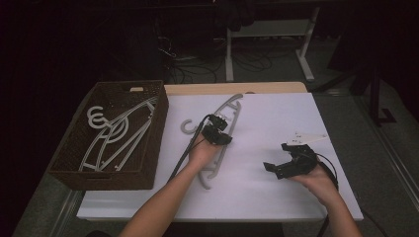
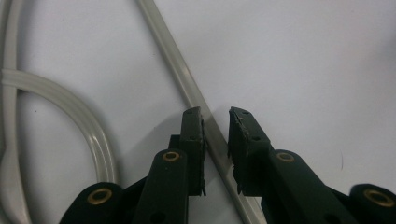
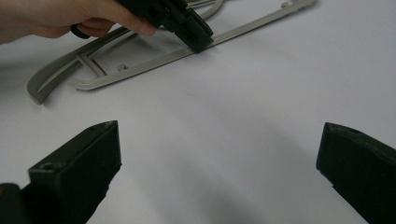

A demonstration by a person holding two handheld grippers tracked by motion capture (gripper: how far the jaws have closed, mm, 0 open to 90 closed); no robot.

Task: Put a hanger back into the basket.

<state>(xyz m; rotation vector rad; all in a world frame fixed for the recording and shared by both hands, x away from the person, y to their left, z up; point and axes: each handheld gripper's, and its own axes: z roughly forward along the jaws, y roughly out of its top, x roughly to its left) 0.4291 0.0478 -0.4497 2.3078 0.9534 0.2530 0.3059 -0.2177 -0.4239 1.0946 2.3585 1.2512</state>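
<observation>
A grey plastic hanger (image 1: pixel 232 106) lies flat on the white tabletop (image 1: pixel 276 113), its hook toward the basket. My left gripper (image 1: pixel 219 130) points down over the hanger's straight lower bar (image 2: pixel 168 42). That bar runs between the two jaws (image 2: pixel 215 114); the left pad sits against it and a thin gap shows at the right pad. In the right gripper view the hanger (image 3: pixel 140 70) lies ahead with the left gripper (image 3: pixel 198 41) on its bar. My right gripper (image 1: pixel 276 156) rests low over the table's right side, jaws wide apart (image 3: pixel 219 144) with nothing between them.
A dark wicker basket (image 1: pixel 159 123) stands at the table's left with several grey hangers (image 1: pixel 113 133) in it. Bare white surface lies between the two hands and toward the near edge. Cables and table legs (image 1: pixel 230 54) sit on the floor beyond.
</observation>
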